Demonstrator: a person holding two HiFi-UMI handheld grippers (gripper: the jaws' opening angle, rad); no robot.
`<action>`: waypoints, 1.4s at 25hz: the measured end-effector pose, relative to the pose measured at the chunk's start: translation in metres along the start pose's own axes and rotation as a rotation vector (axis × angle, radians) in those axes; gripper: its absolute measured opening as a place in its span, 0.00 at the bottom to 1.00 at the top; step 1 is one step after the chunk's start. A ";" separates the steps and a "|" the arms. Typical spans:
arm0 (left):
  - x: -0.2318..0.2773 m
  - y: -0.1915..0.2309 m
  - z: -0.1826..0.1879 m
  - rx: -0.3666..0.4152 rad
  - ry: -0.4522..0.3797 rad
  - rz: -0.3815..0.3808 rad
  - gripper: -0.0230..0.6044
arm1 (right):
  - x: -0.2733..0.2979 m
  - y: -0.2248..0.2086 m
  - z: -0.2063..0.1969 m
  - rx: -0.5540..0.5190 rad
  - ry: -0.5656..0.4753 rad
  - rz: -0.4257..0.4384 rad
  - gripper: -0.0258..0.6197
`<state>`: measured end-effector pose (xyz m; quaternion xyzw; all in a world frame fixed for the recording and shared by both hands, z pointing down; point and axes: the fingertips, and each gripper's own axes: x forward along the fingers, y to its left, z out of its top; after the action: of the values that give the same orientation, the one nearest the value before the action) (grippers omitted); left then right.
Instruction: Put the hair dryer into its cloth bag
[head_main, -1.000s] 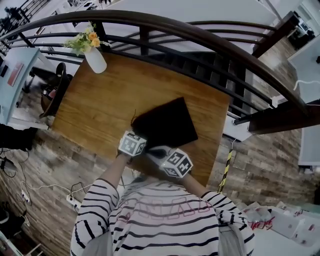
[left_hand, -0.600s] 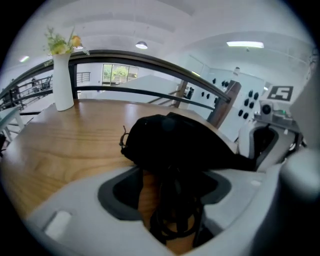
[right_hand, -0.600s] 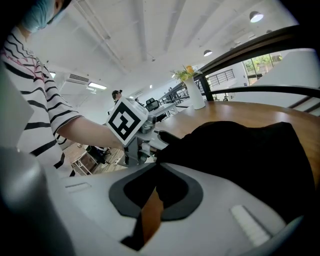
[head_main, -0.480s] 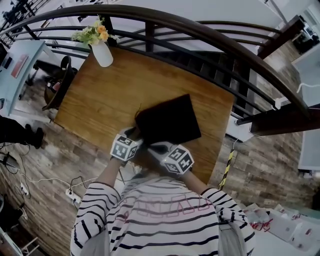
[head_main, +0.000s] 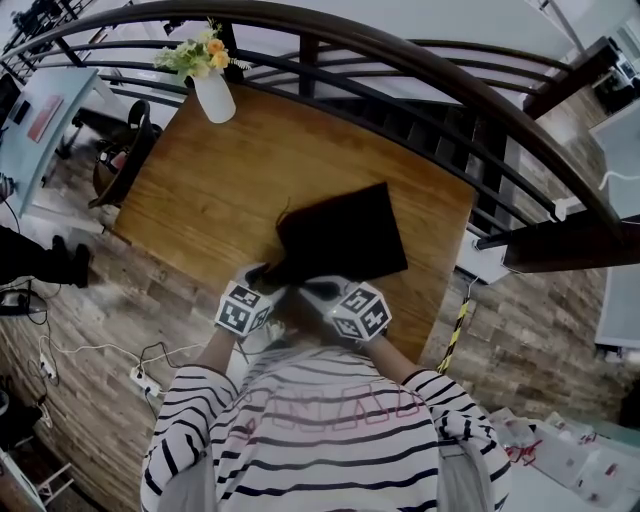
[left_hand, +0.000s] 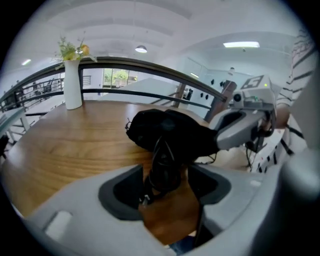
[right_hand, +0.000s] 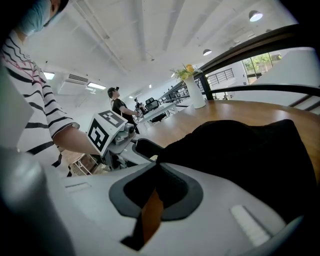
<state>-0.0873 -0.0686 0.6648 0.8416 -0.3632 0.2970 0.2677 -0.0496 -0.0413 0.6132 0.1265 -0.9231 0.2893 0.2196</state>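
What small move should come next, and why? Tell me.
Probably draw the left gripper slightly away from the bag: a black cord from the bag runs between its jaws, though their grip is unclear, while the right gripper is shut on the bag's near edge. The hair dryer isn't visible, so it seems already inside.

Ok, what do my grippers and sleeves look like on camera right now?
The left gripper and right gripper are the same: light grey moulded bodies, dark grey pads lining the two jaws, and a white cube with black square markers on top. The sleeves are white with black stripes.
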 end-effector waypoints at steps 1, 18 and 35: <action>0.000 -0.001 -0.005 0.037 0.021 -0.002 0.49 | 0.001 0.001 0.001 0.001 0.000 0.002 0.06; 0.032 -0.012 0.004 0.368 0.130 -0.058 0.27 | 0.007 0.010 0.003 -0.022 0.012 0.028 0.06; 0.062 -0.015 0.032 0.394 0.043 -0.067 0.31 | 0.002 -0.006 0.005 -0.015 -0.016 -0.017 0.06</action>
<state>-0.0312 -0.1090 0.6829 0.8827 -0.2642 0.3713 0.1150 -0.0508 -0.0495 0.6133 0.1348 -0.9258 0.2797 0.2156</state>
